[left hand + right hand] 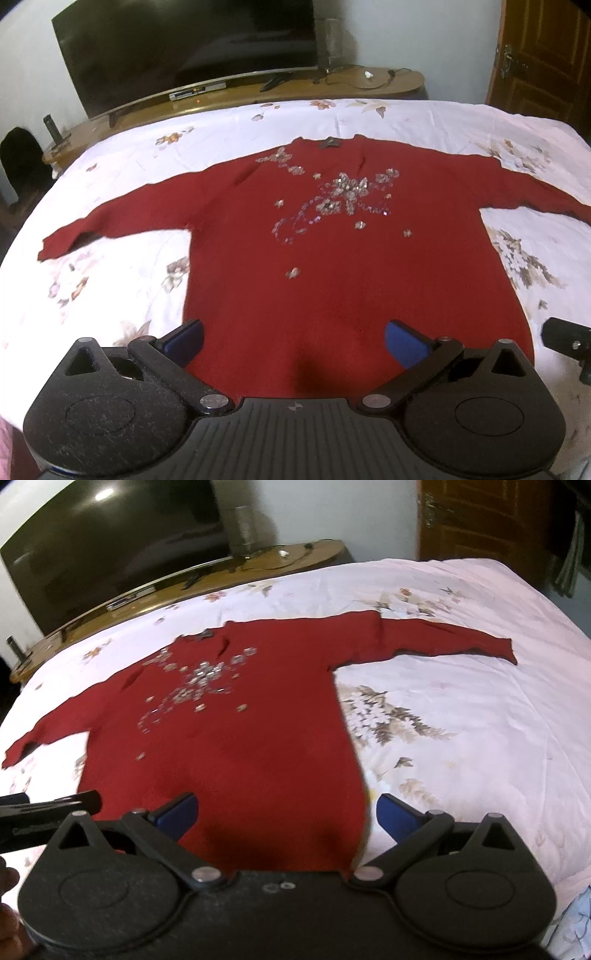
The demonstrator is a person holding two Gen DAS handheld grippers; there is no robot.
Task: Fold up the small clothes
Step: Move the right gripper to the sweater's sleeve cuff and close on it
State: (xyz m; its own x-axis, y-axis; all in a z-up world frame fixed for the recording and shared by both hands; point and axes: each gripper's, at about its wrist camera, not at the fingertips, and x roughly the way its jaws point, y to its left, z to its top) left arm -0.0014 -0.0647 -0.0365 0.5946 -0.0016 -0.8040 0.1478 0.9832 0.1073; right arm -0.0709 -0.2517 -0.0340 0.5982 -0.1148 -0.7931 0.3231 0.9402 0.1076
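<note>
Wide bed [424, 122] under a white quilt with a faded floral print, filling most of both views. Behind it, against the wall, a large dark television [184, 51] on a long wooden desk [369, 86] with cables and a remote; a brown wooden door [543, 59] at the far right.

Spread flat on the quilt, front side up — a dark red long-sleeved sweater [332, 266], neckline toward the television, hem toward the cameras. Both sleeves stretched out sideways, 1 to each side, lying on the quilt. Silvery sequin flowers [347, 192] scattered across the chest, densest just below the neckline.

Left gripper [293, 341] hovering over the left part of the hem, jaws wide apart, blue pads bare, nothing between them. Right gripper [286, 812] over the right corner of the hem, jaws likewise spread wide and empty — 1 blue pad above the red cloth, the other above the quilt just beside the sweater's edge. Contact with the cloth not discernible. Each gripper's black tip visible at the edge of the other's view.
</note>
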